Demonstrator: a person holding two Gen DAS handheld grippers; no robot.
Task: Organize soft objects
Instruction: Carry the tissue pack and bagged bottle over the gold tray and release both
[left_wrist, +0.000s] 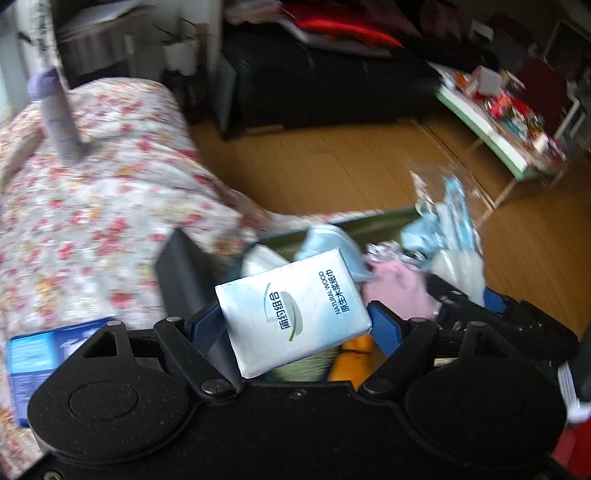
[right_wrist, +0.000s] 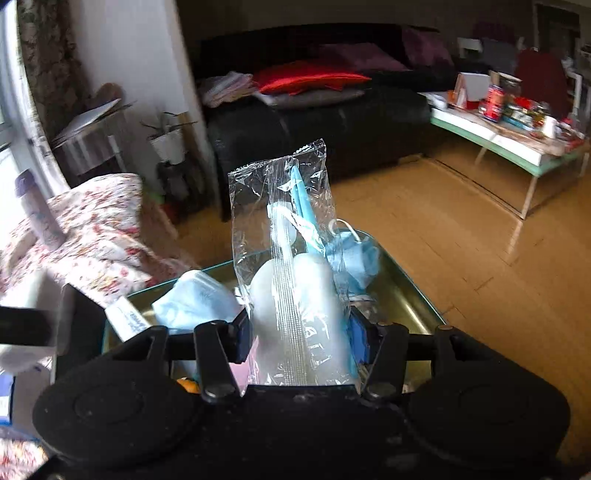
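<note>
Both claws loaded over the tray!
Left claw (left_wrist: 295, 325) grips the tissue pack (left_wrist: 291, 314) by its sides, light and squashy; right claw (right_wrist: 299, 339) pinches the crinkly, slippery bag (right_wrist: 291, 258) low down, above the tray (right_wrist: 406, 295).

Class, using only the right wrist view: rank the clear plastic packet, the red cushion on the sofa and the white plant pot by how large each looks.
1. clear plastic packet, held in the right gripper, so nearness inflates it
2. red cushion
3. white plant pot
</note>
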